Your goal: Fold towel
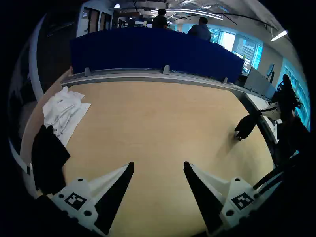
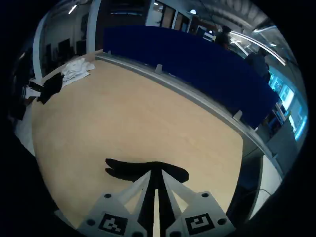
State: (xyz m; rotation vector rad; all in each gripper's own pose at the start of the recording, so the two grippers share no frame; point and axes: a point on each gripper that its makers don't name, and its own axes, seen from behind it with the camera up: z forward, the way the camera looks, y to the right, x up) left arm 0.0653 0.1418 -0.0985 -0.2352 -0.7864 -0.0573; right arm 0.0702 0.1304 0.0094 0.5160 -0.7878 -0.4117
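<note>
Nearest to the lens, the left gripper [image 1: 158,164] hangs low over the bare wooden table [image 1: 158,114] with its two fingers spread wide and nothing between them. The white towel [image 1: 63,110] lies crumpled at the far left corner of the table, well apart from both grippers. A black cloth [image 1: 47,158] touches the towel's near edge and partly hangs over the side of the table.

In the right gripper view, the right gripper [image 2: 156,170] has its fingers pressed together, with only a thin strip of table visible between them lower down. At the fingertips a flat dark shape [image 2: 146,170] spreads to both sides on the wood. I cannot tell if it is a cloth or only a shadow, or if the fingers pinch it.

Along the far edge of the table runs a grey rail [image 1: 158,75] and behind it a blue partition [image 1: 158,51]. Two people [image 1: 199,29] are seen from the back beyond the partition.
</note>
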